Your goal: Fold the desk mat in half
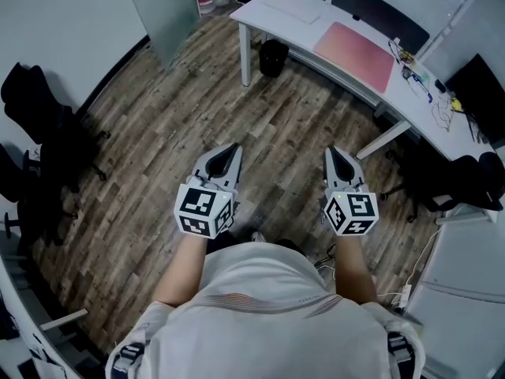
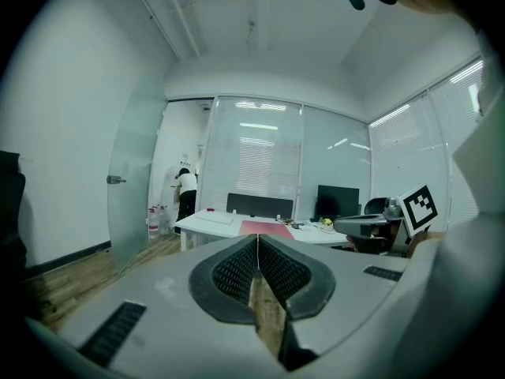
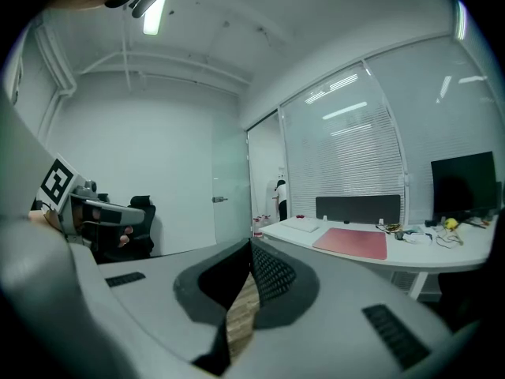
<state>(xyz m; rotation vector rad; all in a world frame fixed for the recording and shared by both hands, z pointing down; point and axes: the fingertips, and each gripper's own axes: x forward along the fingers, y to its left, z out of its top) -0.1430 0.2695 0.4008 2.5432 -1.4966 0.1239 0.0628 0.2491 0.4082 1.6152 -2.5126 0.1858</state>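
Observation:
A pink desk mat [image 1: 354, 45] lies flat on the white desk [image 1: 300, 22] across the room; it shows too in the left gripper view as the mat [image 2: 266, 227] and in the right gripper view as the mat [image 3: 352, 242]. My left gripper [image 1: 230, 150] and right gripper [image 1: 331, 154] are held side by side over the wooden floor, well short of the desk. Both have their jaws shut with nothing between them. The left gripper's tips [image 2: 256, 239] meet, as do the right gripper's tips [image 3: 249, 245].
A black bin [image 1: 273, 56] stands under the desk. Black office chairs [image 1: 43, 140] stand at the left and another chair [image 1: 454, 180] at the right. A monitor [image 1: 479, 93] and cables [image 1: 418, 73] sit on the desk's right end. A person [image 2: 185, 192] stands by the far glass wall.

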